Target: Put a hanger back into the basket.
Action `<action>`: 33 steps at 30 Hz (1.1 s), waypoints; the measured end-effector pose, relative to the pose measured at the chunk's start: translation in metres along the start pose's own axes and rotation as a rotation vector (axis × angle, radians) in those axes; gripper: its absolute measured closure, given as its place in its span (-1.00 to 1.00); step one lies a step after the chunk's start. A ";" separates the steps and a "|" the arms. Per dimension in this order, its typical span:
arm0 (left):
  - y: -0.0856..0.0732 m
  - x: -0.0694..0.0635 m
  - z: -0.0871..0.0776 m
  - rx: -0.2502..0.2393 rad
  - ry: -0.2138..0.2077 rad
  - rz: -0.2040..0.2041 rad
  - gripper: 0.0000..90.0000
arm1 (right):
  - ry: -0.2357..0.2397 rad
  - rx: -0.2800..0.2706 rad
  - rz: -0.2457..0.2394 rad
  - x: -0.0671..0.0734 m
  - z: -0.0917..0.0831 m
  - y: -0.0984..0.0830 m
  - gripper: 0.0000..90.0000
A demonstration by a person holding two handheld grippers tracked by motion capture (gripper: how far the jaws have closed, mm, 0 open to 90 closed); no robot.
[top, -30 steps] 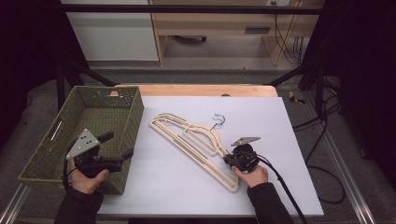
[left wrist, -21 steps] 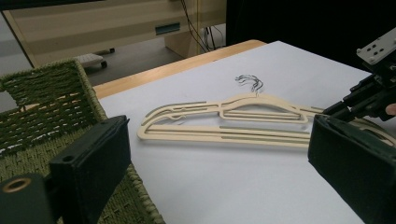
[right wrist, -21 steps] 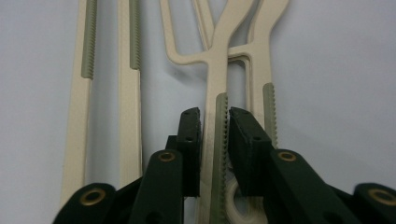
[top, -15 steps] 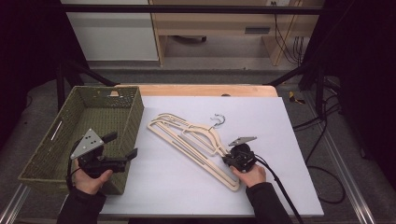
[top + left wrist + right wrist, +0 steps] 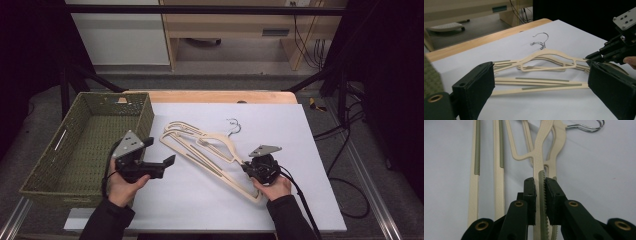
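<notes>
Green wicker basket (image 5: 75, 150) sits at our left on the counter (image 5: 310, 150). Beside it our left gripper (image 5: 159, 167) hovers, fingers spread wide and empty. Cream hangers (image 5: 210, 150) lie stacked mid-counter, long axis running diagonally, hooks pointing away from us. Our right gripper (image 5: 246, 167) pinches the top hanger's near arm.

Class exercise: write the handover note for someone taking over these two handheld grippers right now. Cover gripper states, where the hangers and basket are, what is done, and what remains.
Right gripper: shut on the shoulder of the top hanger.
Left gripper: open, holding nothing, beside the green basket and pointing at the hangers.
Hangers: two cream ones stacked on the white table, hooks together.
Done: top hanger gripped.
Left: probably lift it and move the hangers to the basket, which holds none yet.
</notes>
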State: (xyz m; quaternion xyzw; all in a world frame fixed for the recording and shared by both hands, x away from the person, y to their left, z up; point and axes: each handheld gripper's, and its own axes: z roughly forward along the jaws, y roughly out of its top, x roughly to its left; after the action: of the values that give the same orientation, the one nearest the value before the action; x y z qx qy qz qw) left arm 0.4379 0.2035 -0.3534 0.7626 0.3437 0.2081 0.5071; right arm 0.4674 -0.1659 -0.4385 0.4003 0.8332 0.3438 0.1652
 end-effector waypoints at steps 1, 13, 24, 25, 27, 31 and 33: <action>0.002 -0.003 0.007 0.008 -0.008 0.000 -0.85 | 0.000 0.000 0.000 0.000 0.000 0.000 0.78; 0.026 -0.019 0.086 0.061 -0.050 0.040 -0.80 | 0.001 -0.028 -0.022 0.004 -0.010 0.002 0.78; 0.032 -0.015 0.140 0.127 -0.024 0.053 -0.70 | -0.002 -0.037 -0.026 0.006 -0.012 0.002 0.78; 0.032 -0.015 0.143 0.128 -0.025 0.054 -0.70 | -0.002 -0.037 -0.026 0.006 -0.012 0.002 0.78; 0.032 -0.014 0.150 0.131 -0.026 0.047 -0.67 | -0.001 -0.038 -0.025 0.006 -0.013 0.002 0.78; 0.029 -0.013 0.165 0.158 -0.023 0.039 -0.59 | -0.004 -0.037 -0.030 0.006 -0.012 0.002 0.78; 0.029 -0.014 0.171 0.164 -0.031 0.039 -0.57 | -0.005 -0.040 -0.034 0.007 -0.013 0.002 0.78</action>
State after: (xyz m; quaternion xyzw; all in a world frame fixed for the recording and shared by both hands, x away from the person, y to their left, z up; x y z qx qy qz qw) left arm 0.5515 0.0783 -0.3948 0.8112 0.3368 0.1771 0.4440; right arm 0.4572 -0.1657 -0.4285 0.3835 0.8325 0.3566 0.1809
